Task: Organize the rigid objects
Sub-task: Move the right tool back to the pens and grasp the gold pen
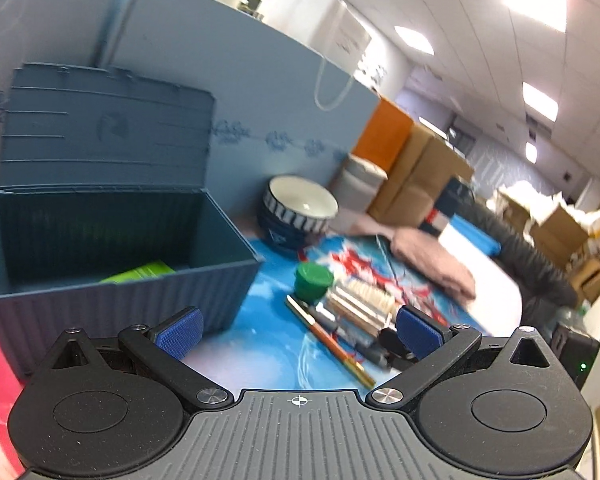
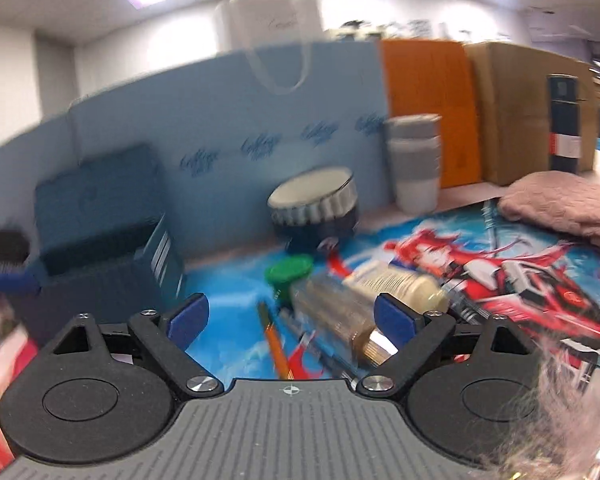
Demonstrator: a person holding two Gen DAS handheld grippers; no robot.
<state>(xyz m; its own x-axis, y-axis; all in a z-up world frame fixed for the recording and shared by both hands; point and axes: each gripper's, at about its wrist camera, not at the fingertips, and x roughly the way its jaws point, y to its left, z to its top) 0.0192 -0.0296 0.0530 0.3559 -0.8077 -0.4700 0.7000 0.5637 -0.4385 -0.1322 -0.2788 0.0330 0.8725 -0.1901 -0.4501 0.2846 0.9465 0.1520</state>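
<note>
An open blue-grey storage box (image 1: 148,280) stands at the left with its lid up; a green item (image 1: 140,272) lies inside. On the blue printed mat (image 1: 260,320) lie a green-lidded jar (image 1: 312,280), a ribbed bottle (image 1: 360,304) and an orange pen (image 1: 328,340). My left gripper (image 1: 298,328) is open and empty, above the mat just right of the box. My right gripper (image 2: 290,318) is open and empty, just above the clear gold-capped bottle (image 2: 336,316), the cream bottle (image 2: 400,284), the pen (image 2: 276,344) and the green jar (image 2: 288,272). The box (image 2: 100,256) shows at the left.
A blue and white bowl (image 1: 300,208) stands behind the jar, against a light blue board (image 1: 260,92). Stacked grey cups (image 2: 414,160), orange and brown cartons (image 2: 428,100), a dark can (image 2: 568,120) and a pink cloth (image 2: 564,208) lie to the right.
</note>
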